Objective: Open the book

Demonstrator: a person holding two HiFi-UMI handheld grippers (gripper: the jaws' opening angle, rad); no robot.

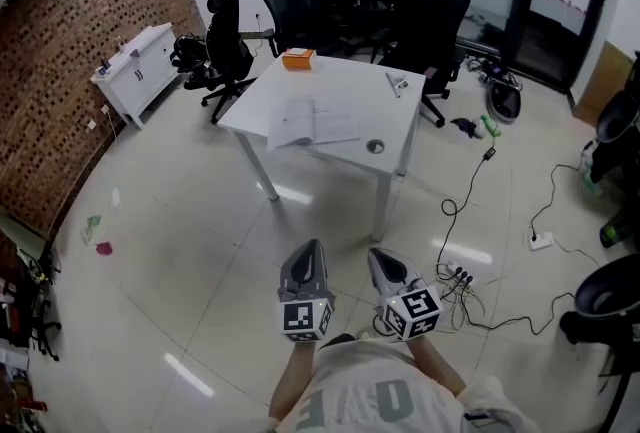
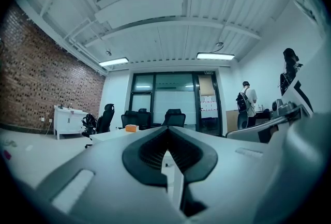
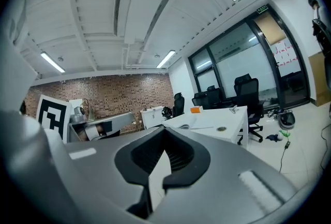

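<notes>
Far left, against the brick wall: white cabinet (image 1: pixel 135 71). Next, black office chair (image 1: pixel 225 36) just beside the white table (image 1: pixel 400 121). On the table: orange box (image 1: pixel 298 60) at the far edge, book (image 1: pixel 312 124) lying flat near the left front edge, pages spread. Behind the table, more black chairs (image 1: pixel 432 11). Right, on the floor: white power strip (image 1: pixel 541 241) with trailing cable. Well apart from the table, side by side: left gripper (image 1: pixel 311 249) pinched fully together, empty; right gripper (image 1: pixel 380 259) likewise closed, touching nothing.
</notes>
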